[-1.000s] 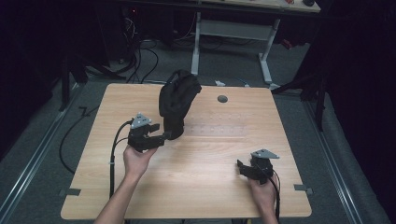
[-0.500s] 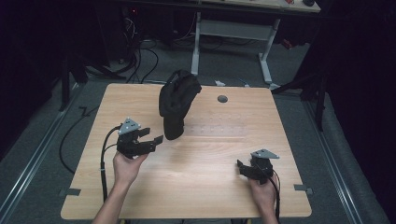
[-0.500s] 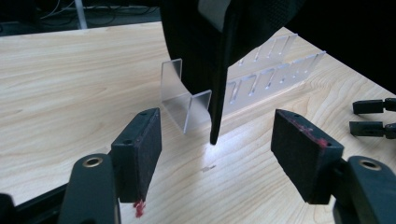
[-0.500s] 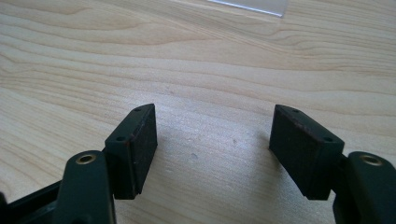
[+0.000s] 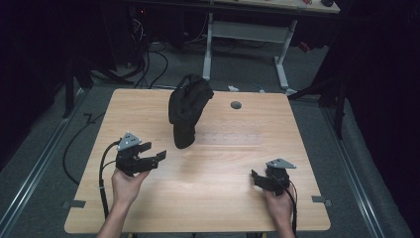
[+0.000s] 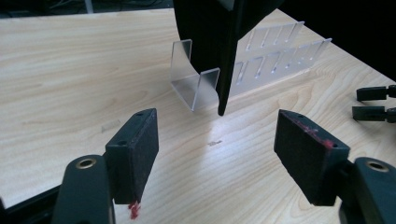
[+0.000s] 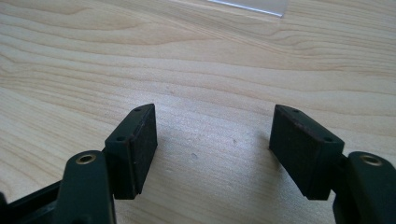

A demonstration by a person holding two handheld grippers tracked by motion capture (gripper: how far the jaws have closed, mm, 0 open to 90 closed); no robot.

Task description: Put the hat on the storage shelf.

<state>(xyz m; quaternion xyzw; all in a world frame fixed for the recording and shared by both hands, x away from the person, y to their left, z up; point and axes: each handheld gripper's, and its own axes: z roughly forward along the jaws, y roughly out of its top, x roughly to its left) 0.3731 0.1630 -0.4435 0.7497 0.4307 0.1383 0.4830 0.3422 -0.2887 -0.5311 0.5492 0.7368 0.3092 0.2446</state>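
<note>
Black cap [image 5: 188, 111] sits draped over a clear plastic stand [image 6: 195, 77] on the table [image 5: 218, 198], toward the far middle. It looks soft and light; I judge the cloth will sag and slide off the slick stand if pulled, so the stiffer brim edge hanging down the near side is the best place to pinch. Its long axis runs upright, crown at the top, brim pointing down at the table.

My left gripper [image 5: 156, 154] is near the cap, on its near left side, apart from it; the jaws have just been opening and stand wide with nothing between them. My right gripper [image 5: 256, 179] rests well apart from the cap, near right, jaws wide and empty.
</note>
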